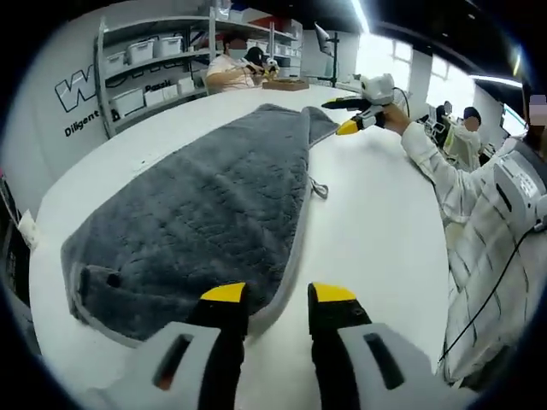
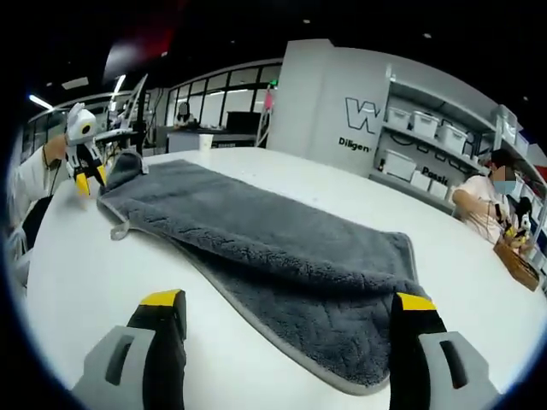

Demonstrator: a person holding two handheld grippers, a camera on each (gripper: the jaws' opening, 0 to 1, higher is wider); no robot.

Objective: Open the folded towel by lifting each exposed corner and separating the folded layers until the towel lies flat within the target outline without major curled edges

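A grey fleece towel (image 1: 205, 213) with pale trim lies folded lengthwise on the white table (image 1: 376, 231). Its near end reaches my left gripper (image 1: 279, 295), which is open; the towel's hem runs into the gap between the yellow-tipped jaws. At the towel's far end a hand holds my right gripper (image 1: 349, 115) just above the table. In the right gripper view the towel (image 2: 282, 248) stretches away between the wide-open jaws of my right gripper (image 2: 289, 301), the upper layer's edge lying just ahead. My left gripper (image 2: 90, 179) hovers at the far corner.
A small hanging loop (image 1: 319, 188) sticks out of the towel's long edge. Shelves with white bins (image 1: 145, 68) stand beyond the table. A person (image 2: 487, 209) sits at the table's end beside a wooden box (image 2: 517, 260). Other people (image 1: 466, 141) stand to the side.
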